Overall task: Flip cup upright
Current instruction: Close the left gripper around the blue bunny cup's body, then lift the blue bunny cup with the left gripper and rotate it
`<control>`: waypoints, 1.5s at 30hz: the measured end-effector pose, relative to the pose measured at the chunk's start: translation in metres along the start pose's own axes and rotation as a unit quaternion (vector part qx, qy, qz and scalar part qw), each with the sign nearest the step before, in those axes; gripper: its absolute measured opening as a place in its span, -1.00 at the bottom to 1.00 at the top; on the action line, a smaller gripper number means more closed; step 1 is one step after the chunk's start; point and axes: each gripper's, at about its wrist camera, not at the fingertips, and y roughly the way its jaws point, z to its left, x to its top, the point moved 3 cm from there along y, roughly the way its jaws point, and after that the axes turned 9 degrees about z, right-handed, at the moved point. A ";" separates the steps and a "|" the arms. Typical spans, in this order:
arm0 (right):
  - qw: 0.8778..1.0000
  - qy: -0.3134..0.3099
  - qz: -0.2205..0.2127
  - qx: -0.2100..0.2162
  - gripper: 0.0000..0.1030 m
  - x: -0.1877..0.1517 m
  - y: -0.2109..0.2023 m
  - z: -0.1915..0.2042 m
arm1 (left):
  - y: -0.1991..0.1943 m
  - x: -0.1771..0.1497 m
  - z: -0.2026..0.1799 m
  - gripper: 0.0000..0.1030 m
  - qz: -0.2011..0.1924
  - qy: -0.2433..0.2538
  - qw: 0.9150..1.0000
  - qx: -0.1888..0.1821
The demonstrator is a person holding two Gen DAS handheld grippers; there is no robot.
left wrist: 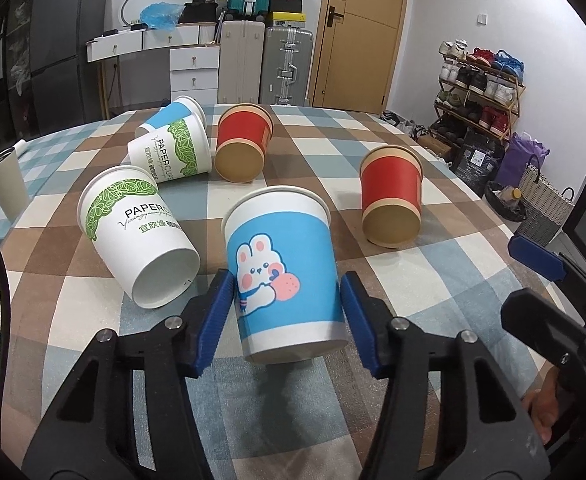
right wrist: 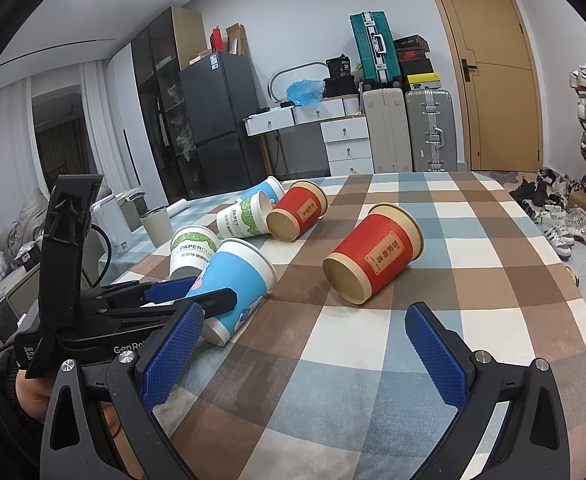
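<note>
A blue paper cup with a rabbit print lies on its side on the checked tablecloth, base toward me, between the blue pads of my left gripper. The pads sit at both sides of its lower half, touching or nearly so; the cup still rests on the table. It also shows in the right wrist view with the left gripper around it. My right gripper is open and empty above the cloth, to the right of that cup.
Several other cups lie on their sides: two white leaf-print cups, another blue cup, two red cups. A grey tumbler stands at the table's left edge. Furniture, suitcases and a shoe rack stand beyond.
</note>
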 end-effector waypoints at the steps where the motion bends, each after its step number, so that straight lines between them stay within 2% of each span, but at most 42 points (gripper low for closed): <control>1: 1.000 0.000 0.000 0.000 1.00 0.000 0.000 -0.001 | -0.001 -0.001 0.000 -0.01 -0.002 0.000 1.000 0.000; 5: 1.000 0.000 0.001 0.000 1.00 0.000 0.001 0.001 | -0.007 -0.002 0.000 -0.10 -0.010 0.003 1.000 0.003; 12: 1.000 -0.002 0.001 -0.001 1.00 0.000 0.000 -0.003 | -0.010 -0.002 0.000 -0.11 -0.009 0.006 1.000 0.000; 20: 1.000 0.000 0.001 0.001 1.00 0.000 0.001 0.002 | 0.001 0.000 0.001 0.06 0.024 0.008 1.000 -0.010; 26: 1.000 0.001 0.001 0.003 1.00 0.000 -0.001 -0.004 | 0.011 0.001 -0.002 0.08 0.040 0.010 0.999 -0.013; 35: 1.000 0.000 -0.001 0.002 1.00 0.000 0.000 0.000 | 0.004 0.000 -0.007 0.03 0.026 0.013 0.999 -0.022; 45: 1.000 -0.005 -0.002 0.004 1.00 0.000 0.001 0.005 | -0.028 -0.009 0.000 0.03 -0.007 0.004 1.000 -0.027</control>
